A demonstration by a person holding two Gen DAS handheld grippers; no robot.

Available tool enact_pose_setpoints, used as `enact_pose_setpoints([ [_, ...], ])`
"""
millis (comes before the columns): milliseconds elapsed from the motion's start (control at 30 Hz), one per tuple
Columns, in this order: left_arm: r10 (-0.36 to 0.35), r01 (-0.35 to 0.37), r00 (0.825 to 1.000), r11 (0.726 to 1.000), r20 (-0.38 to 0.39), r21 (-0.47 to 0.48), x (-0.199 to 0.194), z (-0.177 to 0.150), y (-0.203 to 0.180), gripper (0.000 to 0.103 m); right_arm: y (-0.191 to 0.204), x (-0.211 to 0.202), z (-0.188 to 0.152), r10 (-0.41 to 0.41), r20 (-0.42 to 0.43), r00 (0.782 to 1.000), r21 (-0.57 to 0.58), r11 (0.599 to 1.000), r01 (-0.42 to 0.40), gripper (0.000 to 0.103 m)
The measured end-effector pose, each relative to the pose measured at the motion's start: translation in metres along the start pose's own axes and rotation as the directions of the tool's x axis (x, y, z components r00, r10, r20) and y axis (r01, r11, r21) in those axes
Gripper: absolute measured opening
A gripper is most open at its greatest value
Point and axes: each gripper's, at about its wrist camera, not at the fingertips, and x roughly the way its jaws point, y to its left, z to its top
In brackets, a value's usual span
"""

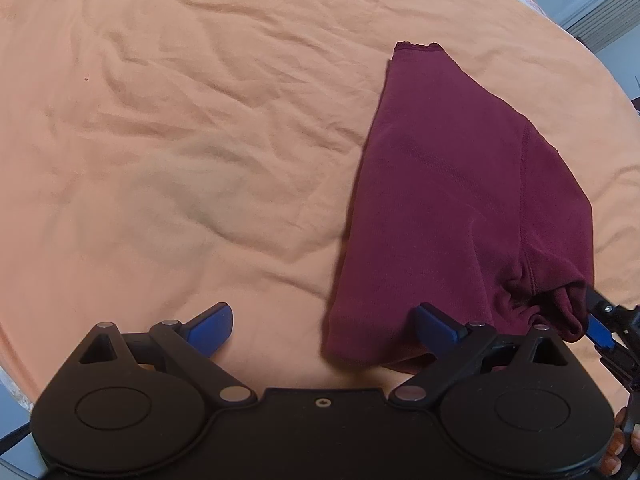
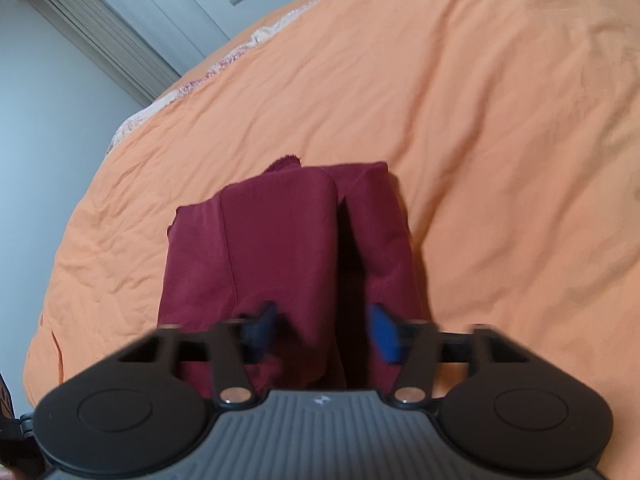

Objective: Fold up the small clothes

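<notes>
Pinching maroon garment (image 1: 440, 184), right hand-held gripper (image 2: 324, 332) lifts; left hand-held gripper (image 1: 324, 320) wide, empty.

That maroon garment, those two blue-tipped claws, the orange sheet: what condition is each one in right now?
Maroon garment: partly folded, its near end bunched and lifted off the sheet.
Left gripper: open, holding nothing, beside the garment's edge.
Right gripper: fingers part-open around a fold of the garment; whether they clamp it is unclear.
Orange bedsheet: spread out, wrinkled.
</notes>
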Motion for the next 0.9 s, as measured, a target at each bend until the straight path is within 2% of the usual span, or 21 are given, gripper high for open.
enact_pose_setpoints([
  [33, 0.0, 0.0, 1.0, 1.0, 0.0, 0.001, 0.0, 0.0, 0.0, 0.098, 0.0, 0.002, -0.001, -0.012, -0.015, 1.0, -0.006, 1.0, 0.012, 0.011],
  [133, 0.001, -0.001, 1.0, 1.0, 0.007, 0.003, -0.002, -0.001, 0.0, 0.098, 0.001, 0.0, -0.005, -0.025, -0.013, 1.0, -0.037, 0.999, 0.024, 0.007],
  [333, -0.011, 0.011, 1.0, 1.0, 0.026, 0.01, -0.009, -0.004, -0.001, 0.098, 0.007, -0.014, -0.005, -0.062, -0.019, 0.998, -0.084, 0.995, 0.061, 0.006],
  [467, -0.03, 0.028, 0.999, 0.999, 0.043, 0.031, -0.016, -0.005, 0.0, 0.098, -0.002, -0.022, -0.008, -0.091, -0.022, 0.996, -0.075, 0.993, 0.089, 0.006],
  [633, 0.023, -0.023, 1.0, 0.998, 0.001, 0.054, 0.0, -0.009, 0.001, 0.098, -0.014, -0.017, -0.018, -0.104, -0.036, 0.994, -0.064, 0.993, 0.101, 0.008],
  [667, 0.026, -0.026, 1.0, 0.998, -0.005, 0.05, 0.002, -0.01, 0.002, 0.098, -0.013, -0.018, -0.019, -0.105, -0.032, 0.994, -0.067, 0.992, 0.103, 0.011],
  [700, 0.027, -0.026, 1.0, 0.999, -0.009, 0.048, 0.004, -0.01, 0.003, 0.098, -0.011, -0.02, -0.018, -0.11, -0.026, 0.994, -0.074, 0.991, 0.108, 0.021],
  [800, 0.026, -0.026, 1.0, 0.999, -0.011, 0.046, 0.005, -0.012, 0.005, 0.098, -0.005, -0.028, -0.016, -0.13, -0.003, 0.991, -0.084, 0.988, 0.13, 0.06],
  [833, 0.027, -0.026, 1.0, 0.999, -0.012, 0.046, 0.006, -0.012, 0.005, 0.098, -0.004, -0.031, -0.016, -0.138, 0.007, 0.99, -0.088, 0.987, 0.138, 0.065],
  [900, 0.028, -0.028, 0.999, 0.999, -0.016, 0.043, 0.005, -0.012, 0.004, 0.098, 0.0, -0.035, -0.017, -0.136, 0.009, 0.991, -0.111, 0.985, 0.136, 0.069],
])
